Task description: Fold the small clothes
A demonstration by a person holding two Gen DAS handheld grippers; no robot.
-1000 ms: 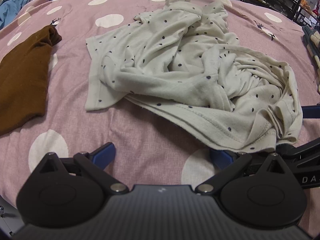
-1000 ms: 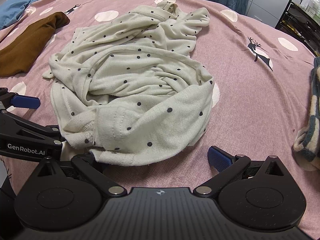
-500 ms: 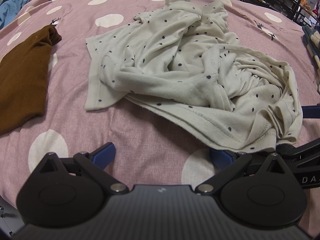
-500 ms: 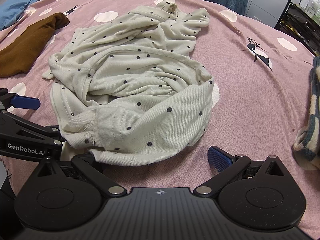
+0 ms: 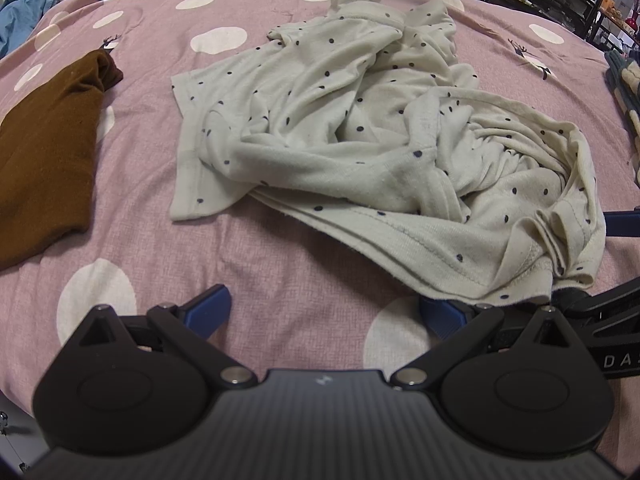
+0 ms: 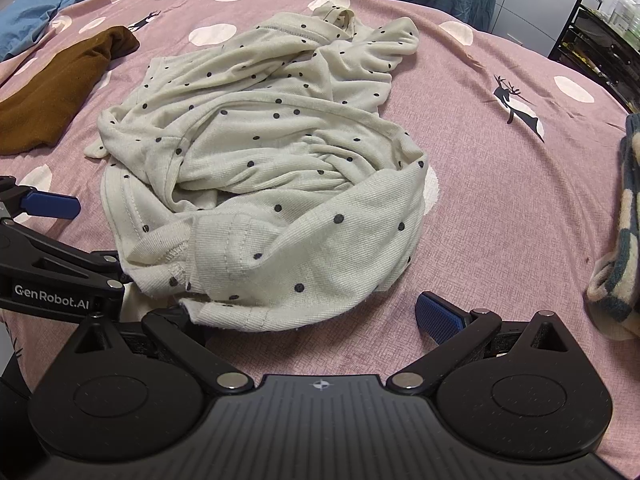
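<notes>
A cream garment with dark polka dots (image 5: 360, 148) lies crumpled on the pink bedspread (image 5: 280, 280). My left gripper (image 5: 326, 308) stands open at the garment's near left hem. Its right fingertip (image 5: 440, 314) is tucked just under the hem edge, and its left fingertip rests over bare bedspread. In the right wrist view the same garment (image 6: 260, 168) fills the middle. My right gripper (image 6: 304, 322) is open at the near hem, its left finger hidden under the cloth and its right fingertip (image 6: 436, 318) clear of it. Neither gripper holds anything.
A folded brown garment (image 5: 44, 152) lies at the left. Blue cloth (image 6: 36, 20) sits at the far left edge. A checkered green and cream item (image 6: 624, 224) lies at the right. A black wire rack (image 6: 600, 40) stands beyond the bed at the right.
</notes>
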